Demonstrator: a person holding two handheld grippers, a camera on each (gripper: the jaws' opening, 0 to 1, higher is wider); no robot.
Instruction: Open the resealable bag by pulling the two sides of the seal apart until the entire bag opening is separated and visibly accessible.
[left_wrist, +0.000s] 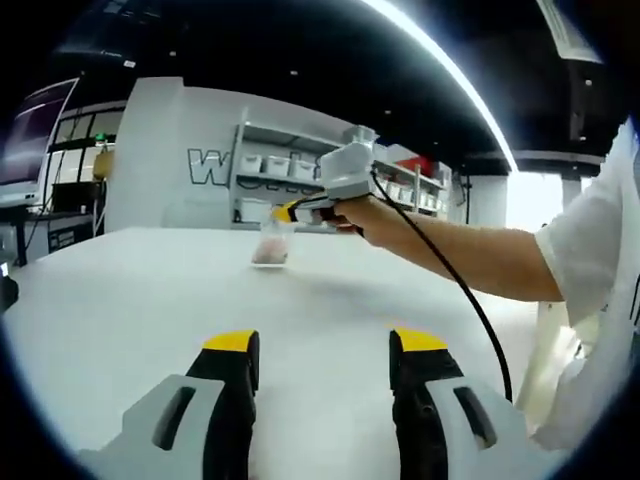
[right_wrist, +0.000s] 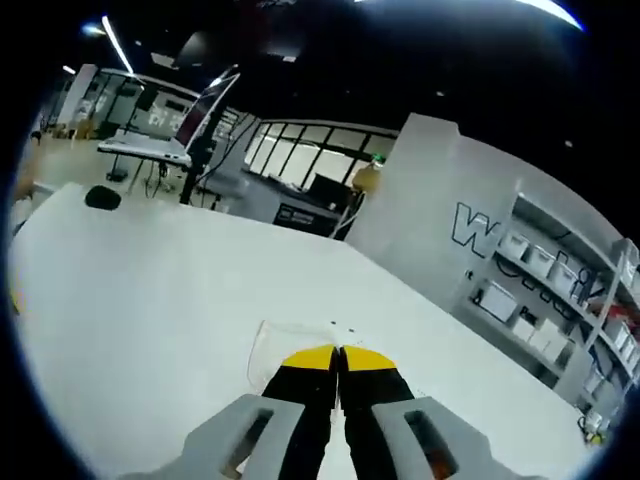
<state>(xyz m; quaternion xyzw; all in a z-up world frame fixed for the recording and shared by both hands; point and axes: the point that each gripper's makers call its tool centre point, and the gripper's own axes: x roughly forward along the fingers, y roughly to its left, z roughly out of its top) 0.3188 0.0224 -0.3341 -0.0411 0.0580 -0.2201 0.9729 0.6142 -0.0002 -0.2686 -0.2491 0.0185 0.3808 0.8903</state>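
Observation:
A small clear resealable bag (left_wrist: 271, 246) with pinkish contents stands far out on the white table (left_wrist: 130, 310), its top edge pinched by my right gripper (left_wrist: 291, 211), which a hand holds from the right. In the right gripper view the yellow-tipped jaws of the right gripper (right_wrist: 336, 358) are pressed together, and the bag's clear film (right_wrist: 268, 347) spreads out under and to the left of them. My left gripper (left_wrist: 325, 345) stays low over the near part of the table, well short of the bag, jaws wide apart with nothing between them.
The person's forearm (left_wrist: 450, 250) and a black cable (left_wrist: 470, 300) reach in from the right. Shelves with white bins (left_wrist: 275, 165) and a lettered white wall (right_wrist: 440, 210) stand beyond the table. A small dark object (right_wrist: 103, 198) lies at the table's far corner.

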